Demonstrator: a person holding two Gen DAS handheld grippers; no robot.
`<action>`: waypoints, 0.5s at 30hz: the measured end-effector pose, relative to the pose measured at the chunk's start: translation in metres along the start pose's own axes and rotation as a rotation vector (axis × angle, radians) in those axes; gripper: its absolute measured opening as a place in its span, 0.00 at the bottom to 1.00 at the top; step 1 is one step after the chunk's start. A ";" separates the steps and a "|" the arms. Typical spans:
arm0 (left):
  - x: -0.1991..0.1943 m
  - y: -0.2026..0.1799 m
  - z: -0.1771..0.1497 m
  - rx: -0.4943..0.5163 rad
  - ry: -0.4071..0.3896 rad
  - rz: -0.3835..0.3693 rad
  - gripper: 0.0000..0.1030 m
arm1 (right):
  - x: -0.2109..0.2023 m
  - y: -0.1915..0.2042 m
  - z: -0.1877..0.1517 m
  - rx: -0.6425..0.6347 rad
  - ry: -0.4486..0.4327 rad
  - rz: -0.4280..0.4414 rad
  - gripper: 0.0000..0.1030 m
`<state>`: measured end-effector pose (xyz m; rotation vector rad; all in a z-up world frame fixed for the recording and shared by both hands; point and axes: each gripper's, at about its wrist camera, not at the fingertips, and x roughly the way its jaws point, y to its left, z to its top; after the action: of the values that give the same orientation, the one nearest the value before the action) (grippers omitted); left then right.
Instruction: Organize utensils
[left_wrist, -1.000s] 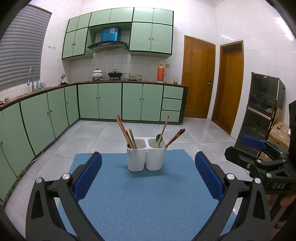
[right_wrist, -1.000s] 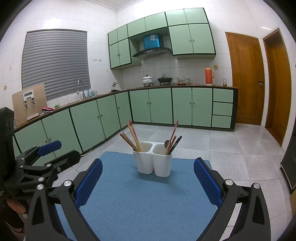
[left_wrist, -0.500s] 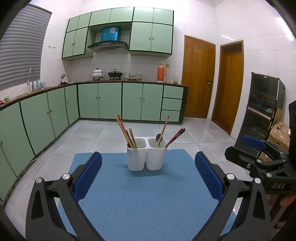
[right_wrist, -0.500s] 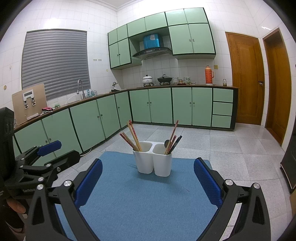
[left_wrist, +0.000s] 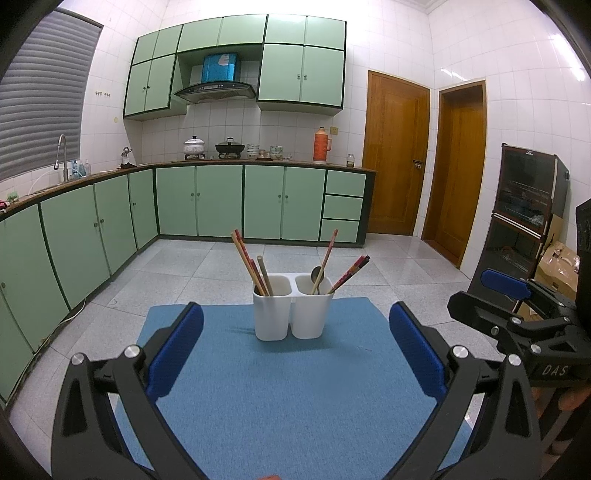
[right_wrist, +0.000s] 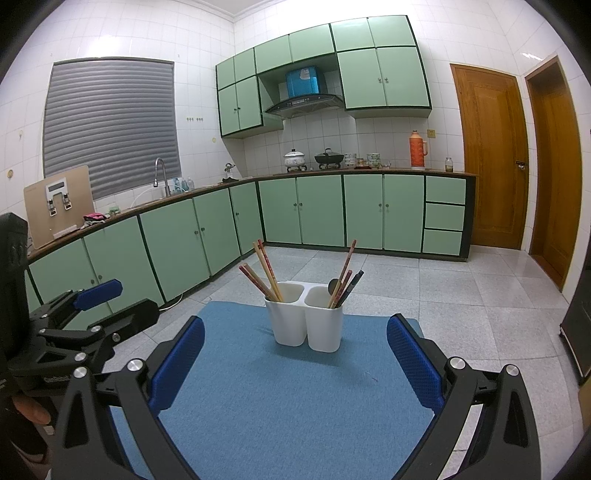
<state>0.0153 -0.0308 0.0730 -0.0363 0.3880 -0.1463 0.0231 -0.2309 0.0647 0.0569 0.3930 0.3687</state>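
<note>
I am holding both tongs wide and empty: left gripper (left_wrist: 295, 354), right gripper (right_wrist: 295, 358). The white twin-cup holder (left_wrist: 291, 306) is standing straight ahead of both on the blue mat (left_wrist: 280, 398), neither hand clearly nearer. I am counting one spoon (left_wrist: 316, 275) and roughly seven chopsticks (left_wrist: 245, 258) (sticks overlapping), all leaning near-upright.

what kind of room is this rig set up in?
A home kitchen, most likely. Green base cabinets run under a counter with a sink faucet, a range hood hangs over pots, and a white two-compartment utensil holder stands on a blue mat.
</note>
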 end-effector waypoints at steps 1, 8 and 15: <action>0.000 0.000 0.000 0.000 0.000 -0.001 0.95 | 0.000 0.001 0.000 0.000 0.001 0.000 0.94; 0.000 0.000 0.000 0.002 0.001 0.000 0.95 | 0.001 0.003 0.000 -0.001 0.003 0.000 0.94; 0.000 0.000 0.000 0.001 0.001 0.000 0.95 | 0.002 0.007 -0.003 -0.003 0.007 0.001 0.94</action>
<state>0.0152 -0.0304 0.0732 -0.0349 0.3886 -0.1470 0.0215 -0.2231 0.0623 0.0528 0.3997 0.3704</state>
